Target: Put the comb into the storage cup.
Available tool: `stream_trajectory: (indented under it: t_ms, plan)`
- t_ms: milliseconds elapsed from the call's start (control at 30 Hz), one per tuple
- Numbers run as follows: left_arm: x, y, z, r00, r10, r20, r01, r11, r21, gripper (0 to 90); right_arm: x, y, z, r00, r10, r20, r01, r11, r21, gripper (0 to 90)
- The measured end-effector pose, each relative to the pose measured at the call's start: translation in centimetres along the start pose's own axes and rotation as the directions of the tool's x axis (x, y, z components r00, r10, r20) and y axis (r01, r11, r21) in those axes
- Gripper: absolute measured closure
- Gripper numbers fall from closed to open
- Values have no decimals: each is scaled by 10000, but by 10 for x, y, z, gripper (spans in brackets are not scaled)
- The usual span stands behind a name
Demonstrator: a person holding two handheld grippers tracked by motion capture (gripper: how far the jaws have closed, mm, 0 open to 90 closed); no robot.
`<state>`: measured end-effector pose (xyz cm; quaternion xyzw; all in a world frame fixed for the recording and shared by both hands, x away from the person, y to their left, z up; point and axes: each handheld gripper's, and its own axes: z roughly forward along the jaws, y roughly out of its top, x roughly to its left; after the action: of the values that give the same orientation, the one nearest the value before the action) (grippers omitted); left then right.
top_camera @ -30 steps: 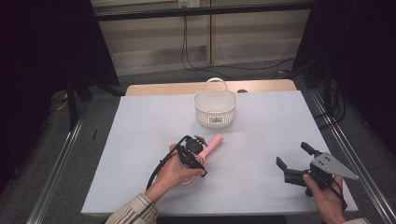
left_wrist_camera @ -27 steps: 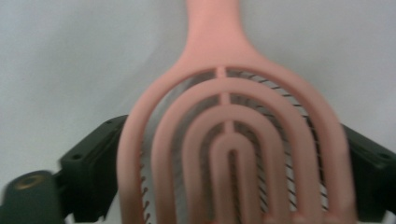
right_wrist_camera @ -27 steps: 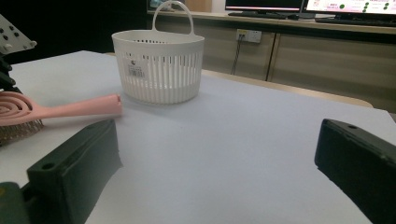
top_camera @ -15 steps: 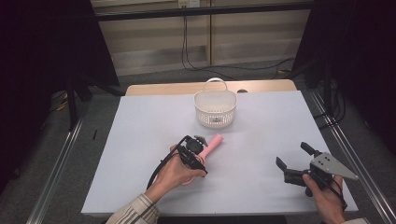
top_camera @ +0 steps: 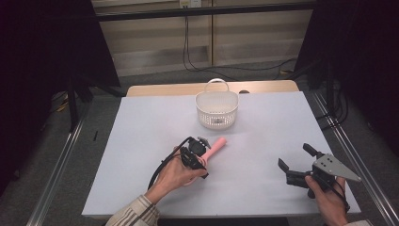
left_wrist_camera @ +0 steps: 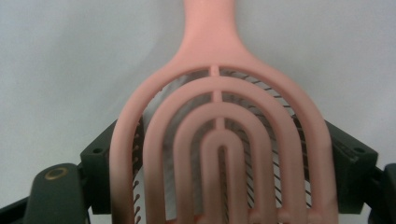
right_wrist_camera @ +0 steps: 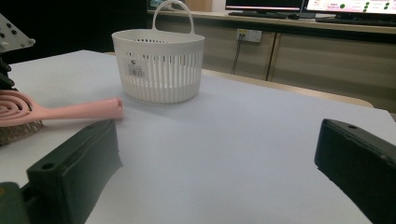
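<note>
The left gripper (top_camera: 201, 149) is working on a pink plastic hairbrush with a vented, arched head and a straight handle (top_camera: 214, 148), which is lying flat on the pale grey table (top_camera: 263, 117) near its middle, bristles down and handle aiming toward the white slotted plastic basket with a loop handle (top_camera: 217, 109) that is standing farther back, well apart from it. In the left gripper view the brush head (left_wrist_camera: 219, 154) is sitting between the two black jaws, which have just been closing in on it; they are flanking its two outer edges and seem to be meeting them, though whether they are already pressing firmly cannot be told. The brush is not yet rising, since its bristles are resting on the table in the right gripper view (right_wrist_camera: 60, 111). The right gripper (top_camera: 297, 164) is waiting near the table's right edge with its jaws spread wide and nothing between them, well apart from brush and basket. Judged from this, the work is only at its beginning: the approach is done and the grasp is being made, while the lift, the carry toward the basket, which seems the likely destination, and the release into it are all left.
</note>
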<state>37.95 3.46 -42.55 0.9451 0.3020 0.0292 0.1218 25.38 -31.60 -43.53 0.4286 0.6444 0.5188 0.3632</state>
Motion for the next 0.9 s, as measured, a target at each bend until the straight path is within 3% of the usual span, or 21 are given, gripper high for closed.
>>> stream_trajectory:
  t_ms: [467,900]
  plan:
    - [-3,0,-6,10000,64,-13,-64,9997,-224,195,0,0,0,10000,16,9,-16,10000,10,0]
    - [-1,0,-17,9999,96,73,-89,9961,-873,197,0,0,0,10000,31,40,-31,10000,-4,0]
